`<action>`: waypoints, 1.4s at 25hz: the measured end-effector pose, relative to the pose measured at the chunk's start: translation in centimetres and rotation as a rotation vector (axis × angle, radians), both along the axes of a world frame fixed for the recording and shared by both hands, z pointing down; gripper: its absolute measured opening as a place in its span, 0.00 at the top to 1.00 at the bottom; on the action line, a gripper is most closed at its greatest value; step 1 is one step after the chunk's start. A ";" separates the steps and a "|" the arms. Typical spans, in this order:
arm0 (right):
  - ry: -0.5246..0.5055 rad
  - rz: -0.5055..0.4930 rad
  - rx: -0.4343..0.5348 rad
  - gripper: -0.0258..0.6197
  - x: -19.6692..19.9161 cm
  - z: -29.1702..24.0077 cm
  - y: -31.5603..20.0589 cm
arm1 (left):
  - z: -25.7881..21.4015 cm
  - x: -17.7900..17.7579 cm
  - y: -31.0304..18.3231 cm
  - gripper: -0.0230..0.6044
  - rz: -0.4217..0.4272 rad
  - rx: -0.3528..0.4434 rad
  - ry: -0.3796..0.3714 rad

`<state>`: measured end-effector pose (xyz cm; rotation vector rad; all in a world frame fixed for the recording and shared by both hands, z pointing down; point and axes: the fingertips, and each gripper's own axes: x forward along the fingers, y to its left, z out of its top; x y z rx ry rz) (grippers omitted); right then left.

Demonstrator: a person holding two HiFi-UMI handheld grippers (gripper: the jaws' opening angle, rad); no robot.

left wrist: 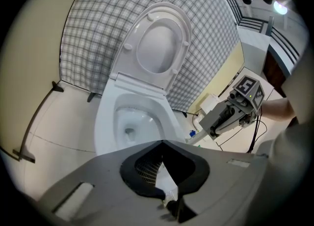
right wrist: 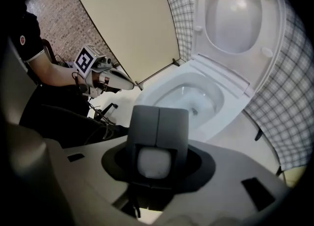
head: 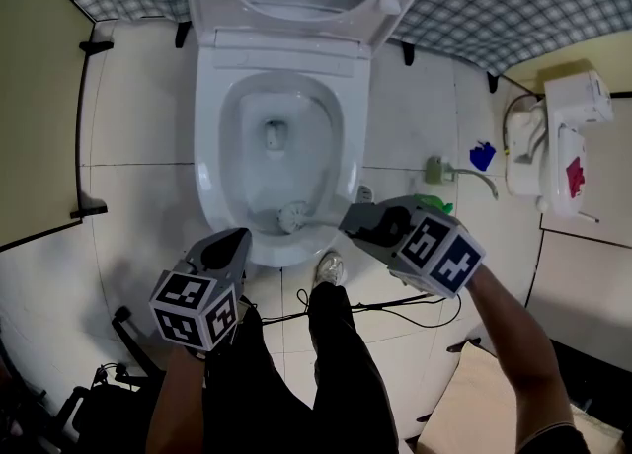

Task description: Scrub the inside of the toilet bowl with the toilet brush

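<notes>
The white toilet [head: 207, 146] stands with seat and lid raised. The toilet brush's bristle head [head: 292, 215] is inside the bowl, close to the front rim. Its pale handle runs right into my right gripper [head: 354, 220], which is shut on it and points steeply down. In the right gripper view the handle's white end [right wrist: 156, 163] sits between the closed fingers [right wrist: 142, 122]. My left gripper [head: 237, 240] hovers at the bowl's front left, shut and holding nothing, apart from the brush. The left gripper view shows the right gripper [left wrist: 213, 127] and handle [left wrist: 196, 137] beside the toilet [left wrist: 105, 117].
The person's legs and a shoe [head: 331, 267] stand right in front of the bowl, with black cables [head: 395, 304] on the tiled floor. To the right are a hose fitting [head: 474, 176], a blue item [head: 482, 156] and a white box [head: 573, 146]. A beige partition [head: 39, 97] closes the left.
</notes>
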<state>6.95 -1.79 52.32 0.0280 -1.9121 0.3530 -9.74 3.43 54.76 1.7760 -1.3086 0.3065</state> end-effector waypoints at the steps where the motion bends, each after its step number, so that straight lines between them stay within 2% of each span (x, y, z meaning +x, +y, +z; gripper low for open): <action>1: 0.009 -0.007 0.006 0.67 0.1 -0.1 -0.4 | 0.0 0.0 0.1 0.95 0.001 0.000 0.000; 5: 0.022 -0.020 -0.001 0.67 -0.3 0.4 -0.8 | 0.1 -0.5 0.6 0.95 -0.005 -0.008 -0.002; 9: -0.009 -0.012 -0.064 0.67 -1.7 1.2 0.3 | 0.3 -1.1 0.9 0.95 -0.012 -0.012 -0.005; 15: -0.111 0.124 -0.102 0.67 -5.7 2.9 0.2 | 0.4 -1.5 0.9 0.95 -0.023 -0.016 0.000; 18: -0.116 0.128 -0.075 0.67 -7.3 3.3 -0.6 | 0.4 -1.5 0.7 0.95 -0.019 -0.016 -0.006; 21: -0.093 0.107 -0.062 0.67 -6.7 3.4 -1.0 | 0.5 -1.6 0.8 0.95 -0.013 -0.020 -0.011; 28: 0.032 0.134 0.032 0.68 -1.3 3.3 -4.7 | 0.3 -1.3 0.4 0.95 -0.018 -0.017 0.005; 31: 0.044 0.133 0.045 0.68 -1.4 3.8 -4.7 | 0.6 -1.4 0.6 0.95 -0.019 -0.024 0.007; 35: -0.012 0.146 0.016 0.68 -4.5 5.0 -2.8 | 0.9 -1.3 0.7 0.95 -0.017 -0.031 0.006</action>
